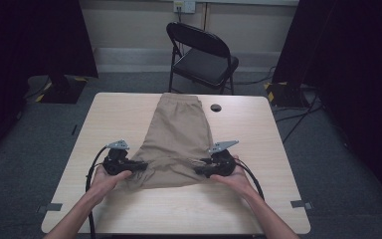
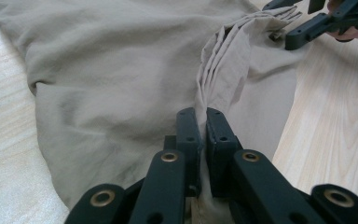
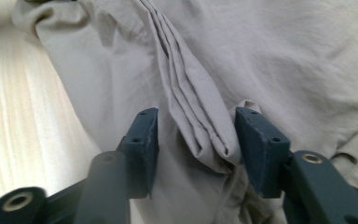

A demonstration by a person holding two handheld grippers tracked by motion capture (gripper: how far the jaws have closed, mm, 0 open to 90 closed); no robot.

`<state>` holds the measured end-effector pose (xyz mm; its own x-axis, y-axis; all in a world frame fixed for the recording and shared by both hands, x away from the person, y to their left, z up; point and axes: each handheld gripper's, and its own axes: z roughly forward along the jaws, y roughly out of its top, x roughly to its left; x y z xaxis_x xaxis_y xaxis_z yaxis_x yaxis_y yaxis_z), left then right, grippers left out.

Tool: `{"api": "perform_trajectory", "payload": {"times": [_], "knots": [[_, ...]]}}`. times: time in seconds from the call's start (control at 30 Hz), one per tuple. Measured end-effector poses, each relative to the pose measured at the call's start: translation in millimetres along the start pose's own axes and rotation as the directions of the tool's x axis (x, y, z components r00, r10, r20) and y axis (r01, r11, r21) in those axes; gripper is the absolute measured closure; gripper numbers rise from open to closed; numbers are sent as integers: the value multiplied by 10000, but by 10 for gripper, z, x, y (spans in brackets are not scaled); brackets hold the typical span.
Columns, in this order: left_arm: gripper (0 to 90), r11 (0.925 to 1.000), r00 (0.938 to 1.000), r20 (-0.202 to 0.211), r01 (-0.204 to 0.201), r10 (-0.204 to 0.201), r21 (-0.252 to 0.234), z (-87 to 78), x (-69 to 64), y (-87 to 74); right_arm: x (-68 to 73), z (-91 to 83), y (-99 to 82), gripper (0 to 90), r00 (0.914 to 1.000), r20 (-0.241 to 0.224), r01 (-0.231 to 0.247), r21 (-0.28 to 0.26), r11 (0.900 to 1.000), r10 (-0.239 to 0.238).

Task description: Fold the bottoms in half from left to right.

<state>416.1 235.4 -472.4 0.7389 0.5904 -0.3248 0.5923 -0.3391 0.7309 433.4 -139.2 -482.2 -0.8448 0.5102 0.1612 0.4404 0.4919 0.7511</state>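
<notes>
we pinch a fold of the khaki shorts (image 2: 121,79) in our left hand-held gripper (image 2: 201,122); our right hand-held gripper (image 3: 196,135) stands spread around another fold.

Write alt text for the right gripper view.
The right gripper stands open, its two dark fingers on either side of a bunched ridge of pleated fabric on tan shorts. The shorts lie on a pale wooden table.

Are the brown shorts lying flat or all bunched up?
Partly bunched. The tan cloth shorts lie mostly flat on the light wooden table, but a ridge of pleats is gathered at the near hem.
</notes>
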Motion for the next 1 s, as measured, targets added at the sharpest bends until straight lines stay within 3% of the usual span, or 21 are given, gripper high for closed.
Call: {"api": "perform_trajectory", "payload": {"times": [0.37,0.57,0.8,0.87,1.0], "knots": [[860,10000,10000,93,4,-4,9,-7,6,-22,-46,25,-36,549,9997,257,-41,41,10000,40],[857,10000,9999,156,24,-24,16,-17,21,-39,-113,4,-81,549,9986,269,-452,-1,9990,452],[848,10000,9994,350,20,-19,-31,-22,19,-49,-92,44,-46,622,9991,103,-405,-275,9988,408],[844,10000,9994,338,44,-42,-51,-27,16,-54,-81,46,-35,726,9993,74,-351,-351,9988,353],[788,9997,9993,320,173,-168,-154,-39,19,-61,-80,7,-6,822,9988,-26,-488,-713,9963,488]]}}
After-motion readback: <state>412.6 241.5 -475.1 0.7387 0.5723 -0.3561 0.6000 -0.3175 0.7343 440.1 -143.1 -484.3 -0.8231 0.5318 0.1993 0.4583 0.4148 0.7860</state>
